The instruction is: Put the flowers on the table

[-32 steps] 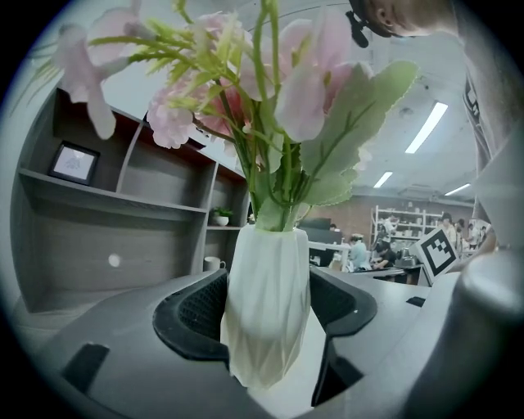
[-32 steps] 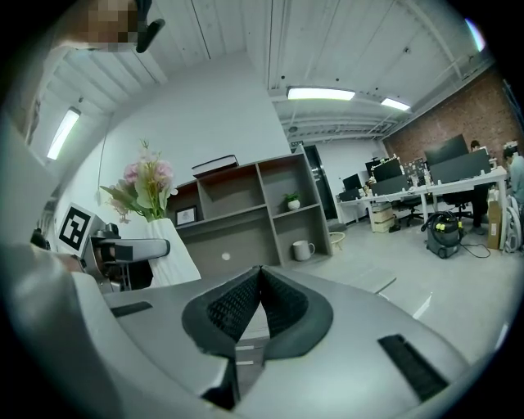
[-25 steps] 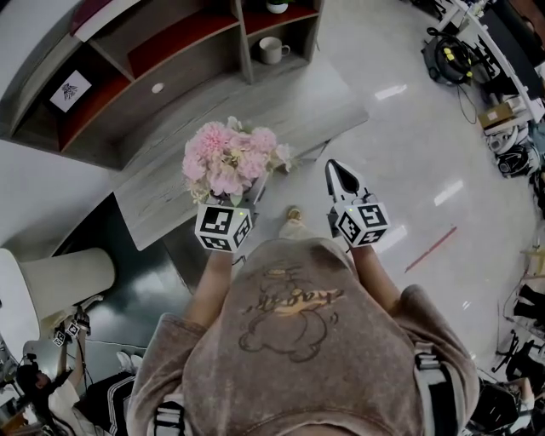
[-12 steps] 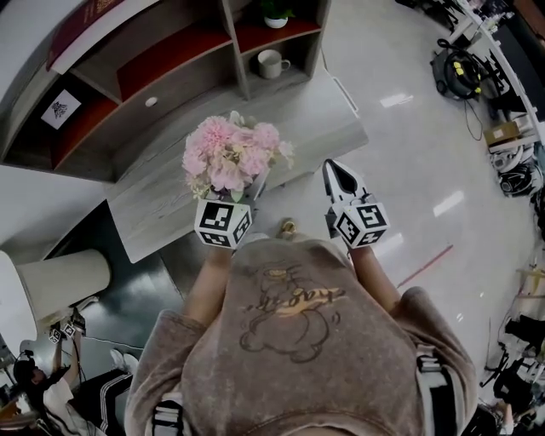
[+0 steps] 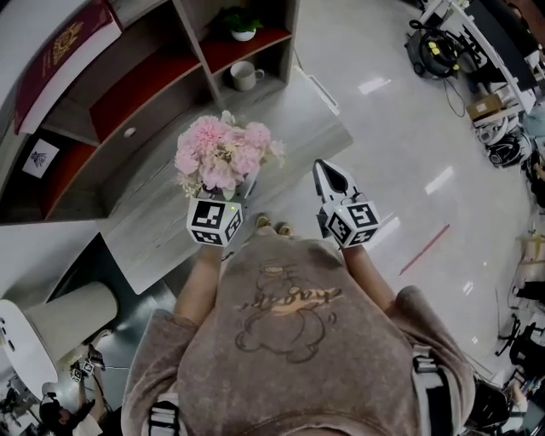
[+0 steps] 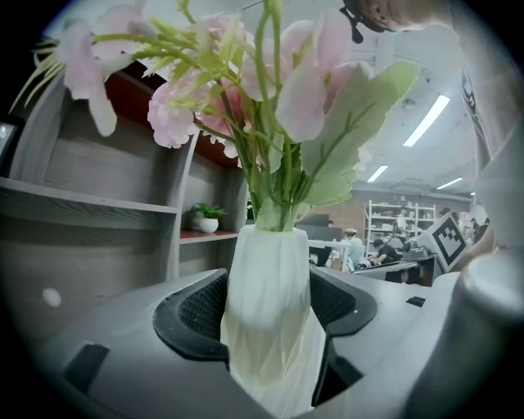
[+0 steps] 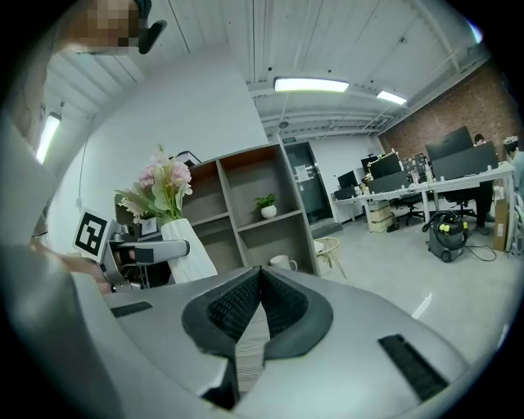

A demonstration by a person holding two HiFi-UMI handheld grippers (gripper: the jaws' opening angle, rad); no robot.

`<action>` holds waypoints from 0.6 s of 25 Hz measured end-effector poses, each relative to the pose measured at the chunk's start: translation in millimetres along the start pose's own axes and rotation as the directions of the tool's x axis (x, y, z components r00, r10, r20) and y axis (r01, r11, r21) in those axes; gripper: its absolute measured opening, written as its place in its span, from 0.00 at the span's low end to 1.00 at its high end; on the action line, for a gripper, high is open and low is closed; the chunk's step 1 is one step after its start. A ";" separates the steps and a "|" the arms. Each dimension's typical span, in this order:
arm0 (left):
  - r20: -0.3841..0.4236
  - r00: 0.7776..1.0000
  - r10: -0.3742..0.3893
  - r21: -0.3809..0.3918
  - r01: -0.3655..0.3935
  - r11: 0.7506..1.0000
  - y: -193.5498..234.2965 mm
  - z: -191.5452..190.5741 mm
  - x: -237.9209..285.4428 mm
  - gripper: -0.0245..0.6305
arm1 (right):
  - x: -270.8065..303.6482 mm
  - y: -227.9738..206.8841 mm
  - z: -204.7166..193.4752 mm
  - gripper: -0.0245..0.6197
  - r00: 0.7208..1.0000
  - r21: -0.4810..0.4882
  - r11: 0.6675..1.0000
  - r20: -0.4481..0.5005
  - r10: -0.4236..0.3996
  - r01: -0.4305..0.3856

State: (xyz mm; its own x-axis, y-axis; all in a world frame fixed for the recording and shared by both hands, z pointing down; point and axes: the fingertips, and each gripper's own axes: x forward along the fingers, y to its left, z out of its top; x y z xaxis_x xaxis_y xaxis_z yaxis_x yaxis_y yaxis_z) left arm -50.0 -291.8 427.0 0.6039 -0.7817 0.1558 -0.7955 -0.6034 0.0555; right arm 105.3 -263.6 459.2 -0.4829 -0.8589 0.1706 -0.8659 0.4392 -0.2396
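The person stands at the near edge of the grey wood-grain table (image 5: 157, 223) with a gripper in each hand. The left gripper (image 5: 217, 211) has its two jaws pressed against the sides of a white faceted vase (image 6: 268, 286), opened only as far as the vase's body is wide. The vase stands upright between them. Out of it rises the bunch of pink flowers (image 5: 223, 157), green stems and leaves showing at the vase's neck.

From above, the blooms sit over the table's front edge, at about 12 o'clock from the person's chest. The vase is carried in the air. The base is hidden from every view, so I cannot say how high it hangs above the tabletop, though it does not look set down.

The right gripper (image 5: 327, 177) is at 3 o'clock of the left one, well apart from the flowers and out over the floor. Its jaws are brought together with nothing between them.

Beyond the table, at 12 o'clock, a wooden shelf unit (image 5: 153, 94) holds a white mug (image 5: 245, 75) and a small potted plant (image 5: 241, 24).

My reading is that the pick-up and carry are done. What is left is to move the vase in over the tabletop, lower it, and let go.
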 end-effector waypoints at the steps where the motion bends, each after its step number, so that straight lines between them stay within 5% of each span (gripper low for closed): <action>1: 0.002 1.000 -0.012 0.002 0.012 1.000 1.9 -0.5 6.0 0.52 | 2.2 -1.4 1.3 0.03 1.000 -0.001 1.000 0.001 -0.008 0.008; 15: -0.035 0.990 -0.138 0.048 0.140 0.989 17.1 -34.7 87.9 0.52 | 16.5 -39.0 4.8 0.03 0.991 0.040 0.991 0.011 -0.131 0.131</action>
State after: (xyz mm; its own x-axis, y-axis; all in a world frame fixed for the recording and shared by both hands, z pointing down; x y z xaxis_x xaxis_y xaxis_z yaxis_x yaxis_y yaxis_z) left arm -12.3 -365.3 475.8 0.7058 -0.6850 0.1807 -0.7000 -0.7135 0.0294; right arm 131.7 -296.1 466.8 -0.3634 -0.9120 0.1903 -0.9157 0.3121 -0.2533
